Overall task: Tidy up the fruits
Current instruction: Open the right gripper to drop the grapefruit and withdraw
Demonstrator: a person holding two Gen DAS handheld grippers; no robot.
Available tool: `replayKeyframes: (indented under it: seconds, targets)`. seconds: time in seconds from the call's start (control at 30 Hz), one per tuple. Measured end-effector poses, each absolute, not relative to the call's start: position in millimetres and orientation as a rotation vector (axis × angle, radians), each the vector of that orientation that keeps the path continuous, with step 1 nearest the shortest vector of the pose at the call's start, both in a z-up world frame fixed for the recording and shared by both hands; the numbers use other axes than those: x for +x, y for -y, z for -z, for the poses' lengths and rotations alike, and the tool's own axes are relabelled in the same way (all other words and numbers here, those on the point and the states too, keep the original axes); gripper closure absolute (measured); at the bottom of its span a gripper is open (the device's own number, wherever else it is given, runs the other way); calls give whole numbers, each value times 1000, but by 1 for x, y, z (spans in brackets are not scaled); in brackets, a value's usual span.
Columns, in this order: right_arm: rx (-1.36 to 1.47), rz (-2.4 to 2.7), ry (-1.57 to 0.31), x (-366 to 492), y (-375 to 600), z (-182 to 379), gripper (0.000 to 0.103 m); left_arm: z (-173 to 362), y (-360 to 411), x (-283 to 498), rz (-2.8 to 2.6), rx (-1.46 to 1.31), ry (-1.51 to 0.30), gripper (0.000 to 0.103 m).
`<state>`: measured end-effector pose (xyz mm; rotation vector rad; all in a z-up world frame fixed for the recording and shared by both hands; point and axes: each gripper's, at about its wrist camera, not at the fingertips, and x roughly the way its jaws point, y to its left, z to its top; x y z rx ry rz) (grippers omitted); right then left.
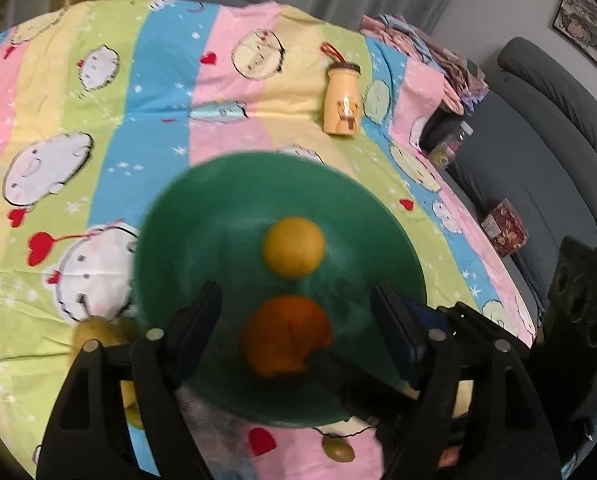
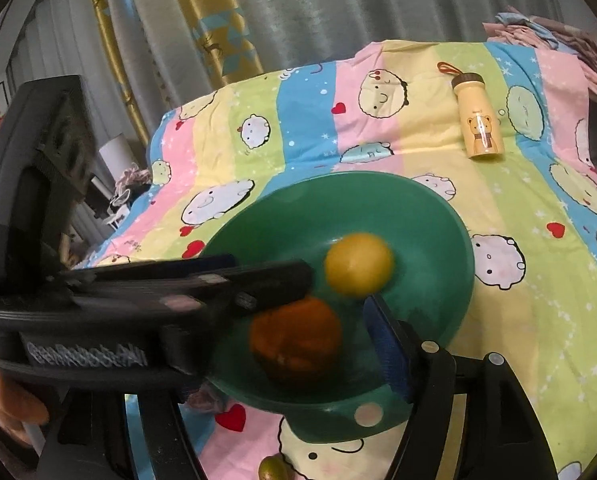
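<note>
A green bowl (image 1: pixel 202 216) sits on the cartoon-print cloth and holds a yellow fruit (image 1: pixel 293 247) and an orange (image 1: pixel 284 334). My left gripper (image 1: pixel 296 312) hangs over the bowl, open, with the orange between its fingers but not gripped. In the right wrist view the bowl (image 2: pixel 430 232) holds the yellow fruit (image 2: pixel 358 263) and the orange (image 2: pixel 296 334). My right gripper (image 2: pixel 298 332) is open over the bowl; its left finger is hidden behind the left gripper body (image 2: pixel 146 292).
A yellow bear bottle (image 1: pixel 341 100) lies on the cloth behind the bowl. A small green-brown fruit (image 1: pixel 338 448) lies in front of the bowl, and a yellow fruit (image 1: pixel 94 332) to its left. A grey sofa (image 1: pixel 538 128) stands to the right.
</note>
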<state>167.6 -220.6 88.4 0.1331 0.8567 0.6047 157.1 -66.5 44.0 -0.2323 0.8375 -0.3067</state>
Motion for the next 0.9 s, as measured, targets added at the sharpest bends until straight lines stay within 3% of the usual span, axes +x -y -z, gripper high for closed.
replayKeyframes:
  seconds: [0.43, 0.9]
  targets:
    - [324, -603, -800, 172, 251, -97, 31, -72, -20, 111, 102, -302, -702, 15]
    - [414, -856, -762, 153, 239, -103, 31, -7, -81, 48, 9, -461, -760, 15]
